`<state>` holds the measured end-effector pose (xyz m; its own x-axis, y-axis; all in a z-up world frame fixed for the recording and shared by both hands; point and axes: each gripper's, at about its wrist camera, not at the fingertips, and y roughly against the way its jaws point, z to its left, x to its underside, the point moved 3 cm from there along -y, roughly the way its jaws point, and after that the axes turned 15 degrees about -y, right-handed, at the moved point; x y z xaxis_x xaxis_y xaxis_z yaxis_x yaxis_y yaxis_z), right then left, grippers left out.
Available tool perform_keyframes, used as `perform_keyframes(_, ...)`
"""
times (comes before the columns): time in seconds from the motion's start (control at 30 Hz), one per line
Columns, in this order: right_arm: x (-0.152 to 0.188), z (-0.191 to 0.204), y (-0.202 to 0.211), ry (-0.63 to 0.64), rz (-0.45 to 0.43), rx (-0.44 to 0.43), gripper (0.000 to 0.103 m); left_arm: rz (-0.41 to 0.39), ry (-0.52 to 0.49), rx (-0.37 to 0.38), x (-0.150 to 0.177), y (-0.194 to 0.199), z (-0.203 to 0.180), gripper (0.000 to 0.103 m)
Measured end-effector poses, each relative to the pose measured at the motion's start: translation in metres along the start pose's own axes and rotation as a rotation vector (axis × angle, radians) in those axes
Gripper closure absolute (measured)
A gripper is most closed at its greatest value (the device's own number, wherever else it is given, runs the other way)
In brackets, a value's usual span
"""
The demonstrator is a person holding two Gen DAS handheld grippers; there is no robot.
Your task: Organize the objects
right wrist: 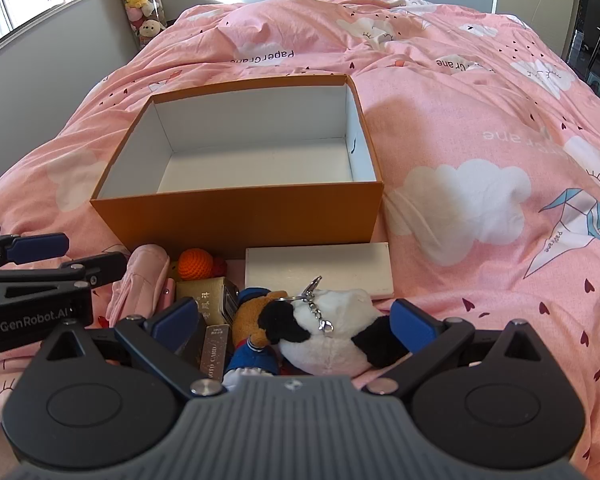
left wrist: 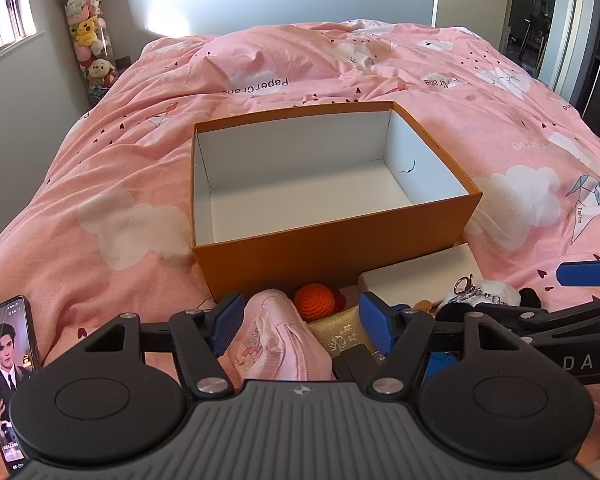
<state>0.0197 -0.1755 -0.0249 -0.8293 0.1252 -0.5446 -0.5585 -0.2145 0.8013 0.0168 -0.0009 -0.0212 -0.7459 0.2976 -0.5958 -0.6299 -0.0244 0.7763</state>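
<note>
An open orange box [left wrist: 332, 256] [right wrist: 240, 216] with a bare white inside sits on the pink bed. In front of it lie a pink pouch [left wrist: 276, 340] [right wrist: 144, 280], an orange crochet ball [left wrist: 315, 302] [right wrist: 196, 264], a gold box [left wrist: 344, 336] [right wrist: 208, 292], a flat white box [left wrist: 420, 276] [right wrist: 320, 272], a panda plush [right wrist: 332, 336] [left wrist: 496, 292] with a keychain, and a small bear plush [right wrist: 256, 320]. My left gripper [left wrist: 302, 322] stands open over the pouch and gold box. My right gripper [right wrist: 296, 320] is open, straddling the panda without pressing it.
A phone [left wrist: 8, 368] with a lit screen lies at the bed's near left. A tall clear tube of plush toys [left wrist: 88, 36] stands by the far left wall. The pink duvet [right wrist: 480, 140] spreads wide around the box. A gold card [right wrist: 214, 354] lies by the bear.
</note>
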Motion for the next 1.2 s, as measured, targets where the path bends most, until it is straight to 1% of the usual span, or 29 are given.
perform_keyframes(0.7,0.0014,-0.0012,0.0006,0.0,-0.004,0.002,0.001,0.006,-0.011,-0.002,0.0001,0.0003,-0.0023,0.025)
perform_keyframes(1.2,0.0009,-0.0032,-0.0005,-0.004,0.009,0.003,0.001,0.008,-0.014,-0.004,0.001,-0.0002,-0.0019,0.025)
